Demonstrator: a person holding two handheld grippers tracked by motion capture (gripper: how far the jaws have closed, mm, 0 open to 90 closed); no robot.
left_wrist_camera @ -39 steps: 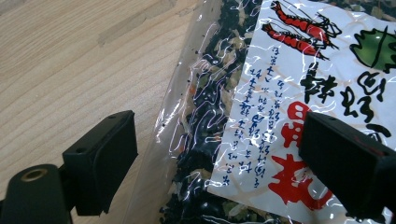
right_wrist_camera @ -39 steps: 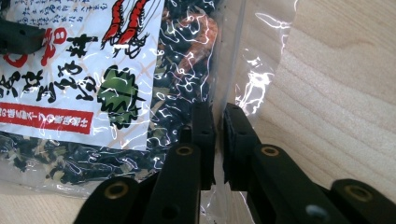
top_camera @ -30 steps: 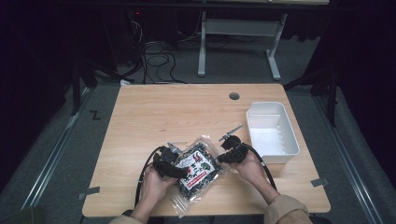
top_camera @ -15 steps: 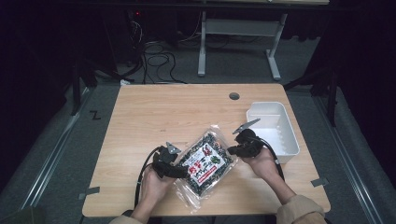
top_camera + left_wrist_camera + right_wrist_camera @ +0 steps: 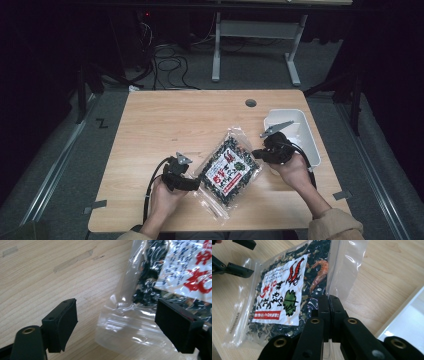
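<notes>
A person works at a light wooden table (image 5: 165, 120) set on grey carpet in a dark room, cables (image 5: 167, 57) coiled on the floor at 11 o'clock and a white desk frame (image 5: 255, 47) at 12. Toward 7 o'clock, the left gripper (image 5: 196, 182) has just been closing, its jaws apart around the clear corner of a dried-seaweed packet (image 5: 229, 169) without pressing it. The packet lies tilted near 6 o'clock. The right gripper (image 5: 256, 153) is clamped on the packet's upper-right edge. A white plastic bin (image 5: 312, 145) sits at 3 o'clock, beside the table's cable hole (image 5: 250, 103).
</notes>
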